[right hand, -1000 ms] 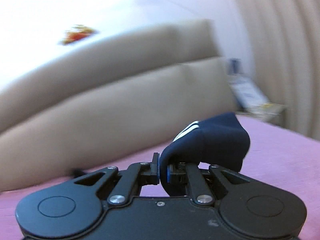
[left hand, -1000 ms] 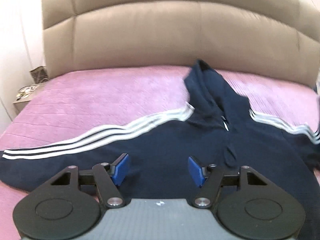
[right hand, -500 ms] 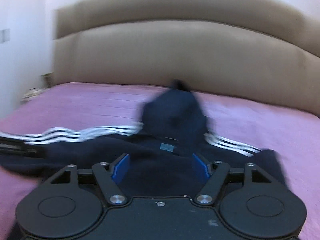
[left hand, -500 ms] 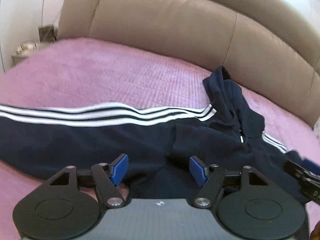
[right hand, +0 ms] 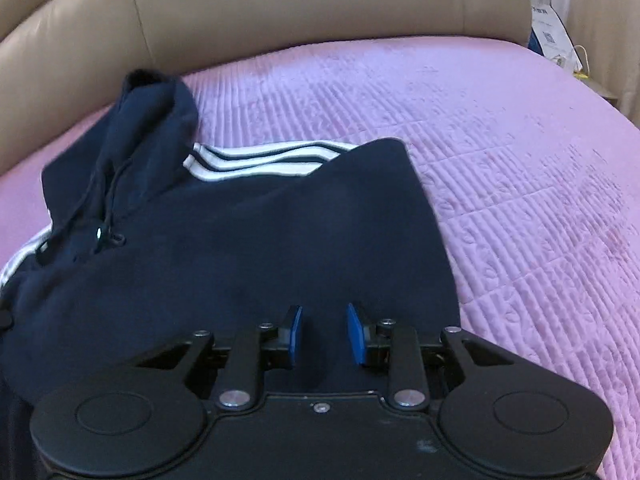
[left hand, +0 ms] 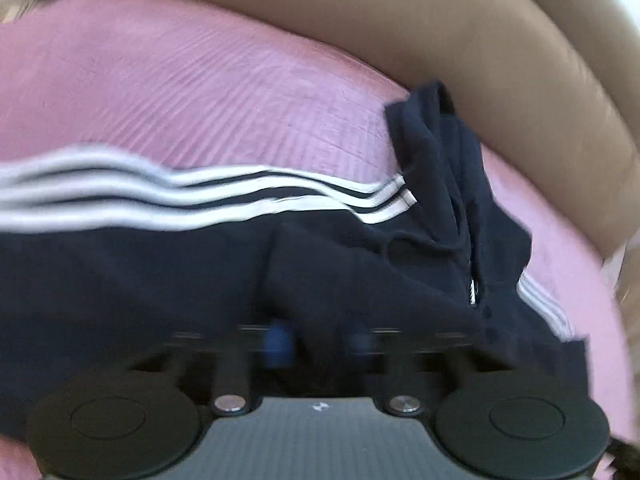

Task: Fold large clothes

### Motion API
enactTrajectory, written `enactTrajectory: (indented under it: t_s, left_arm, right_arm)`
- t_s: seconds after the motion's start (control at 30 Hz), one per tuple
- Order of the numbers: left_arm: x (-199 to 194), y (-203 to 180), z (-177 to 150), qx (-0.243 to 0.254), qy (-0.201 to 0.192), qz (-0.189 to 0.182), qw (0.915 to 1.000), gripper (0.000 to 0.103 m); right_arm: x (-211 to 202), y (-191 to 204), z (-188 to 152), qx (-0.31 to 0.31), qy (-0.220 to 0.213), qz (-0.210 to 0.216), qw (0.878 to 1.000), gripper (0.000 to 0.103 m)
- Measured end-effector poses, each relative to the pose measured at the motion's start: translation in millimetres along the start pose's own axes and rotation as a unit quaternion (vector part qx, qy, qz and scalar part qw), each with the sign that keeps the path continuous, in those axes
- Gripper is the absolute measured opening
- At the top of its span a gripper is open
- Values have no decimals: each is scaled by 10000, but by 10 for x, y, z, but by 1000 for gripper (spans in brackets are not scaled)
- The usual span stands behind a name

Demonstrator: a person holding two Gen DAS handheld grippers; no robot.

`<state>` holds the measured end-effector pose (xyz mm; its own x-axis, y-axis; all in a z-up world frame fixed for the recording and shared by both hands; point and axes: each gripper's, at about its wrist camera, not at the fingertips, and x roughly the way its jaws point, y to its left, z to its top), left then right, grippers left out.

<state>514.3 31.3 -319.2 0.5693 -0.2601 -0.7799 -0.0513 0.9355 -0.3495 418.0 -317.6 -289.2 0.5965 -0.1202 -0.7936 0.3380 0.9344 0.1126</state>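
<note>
A navy hoodie (left hand: 160,280) with white sleeve stripes lies spread on the pink bed cover (left hand: 200,80), hood (left hand: 432,152) toward the headboard. In the blurred left wrist view my left gripper (left hand: 320,340) is low on the body. Its jaws are closing around a raised ridge of fabric, and the blue pads still show apart. The right wrist view shows the hoodie (right hand: 260,240) with one sleeve laid back over the body. My right gripper (right hand: 324,334) hovers at its near edge, jaws closing, dark fabric in the gap but not pinched.
A tan padded headboard (right hand: 280,8) runs along the far side of the bed. A white and blue paper bag (right hand: 546,28) stands beyond the bed's right corner. Bare pink cover (right hand: 500,160) stretches to the right of the hoodie.
The right gripper let go of the sleeve cuff it held up, dropped to the hoodie's near edge and narrowed. The left gripper sank onto the hoodie body and its pads drew together.
</note>
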Motion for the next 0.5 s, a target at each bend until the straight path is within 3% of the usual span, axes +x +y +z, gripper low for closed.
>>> enactTrajectory:
  t_s: [0.07,0.17,0.2,0.27,0.33,0.37,0.43,0.5]
  left_arm:
    - [-170,-119,40,181,-335,-99,9992,9]
    - [-710,-118,72,190,-1210,-757,9896,9]
    - [-884,-81,62,202,-1474,-796,9857,9]
    - [-1043,20,4,302,-1759,-445,9829,9]
    - [-903,162,-96,449,-1565,206,9864,13]
    - [-725,261,-167,488,-1188,477,9906,19]
    - [-457,397,-282,443,-497,706,9953,20]
    - [-497,446,-390,490,-633,769,9938,29]
  right_arm:
    - [-103,-23,53,143,-165,134,9997,34]
    - [-325,-41,138,169,-585,294,9977,34]
    - [-373,-34,150,119,-671,328,9971,34]
    - [-373,1,173,49,-678,400,9969,35]
    - [-255,62,159,-42,-471,330,9983,35]
    - [-162,86,135,-82,-333,238,9991,35]
    - [127,159,79,-286,327,-58,9990,35]
    - [152,200,72,-394,309,-118,9987,36]
